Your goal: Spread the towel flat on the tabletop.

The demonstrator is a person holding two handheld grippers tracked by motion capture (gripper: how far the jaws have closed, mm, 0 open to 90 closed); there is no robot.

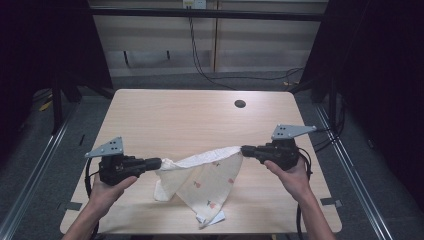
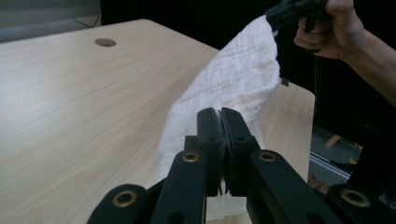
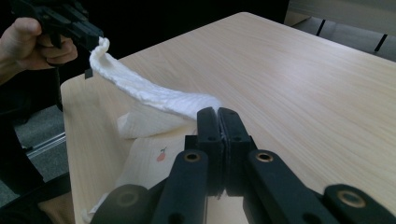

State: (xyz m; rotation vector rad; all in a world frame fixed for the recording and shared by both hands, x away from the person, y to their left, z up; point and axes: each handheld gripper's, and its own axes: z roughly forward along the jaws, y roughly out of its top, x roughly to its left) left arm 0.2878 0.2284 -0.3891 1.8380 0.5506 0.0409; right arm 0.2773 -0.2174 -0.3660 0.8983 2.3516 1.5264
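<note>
White crinkled cloth (image 1: 202,177), cream on its printed face with small red and orange fruit motifs, hangs stretched between the two grippers over the near middle of the wooden table (image 1: 165,115). Its lower folds rest on the tabletop near the front edge. The left gripper (image 1: 159,162) and the right gripper (image 1: 244,149) are each clamped on a corner of the cloth.
</note>
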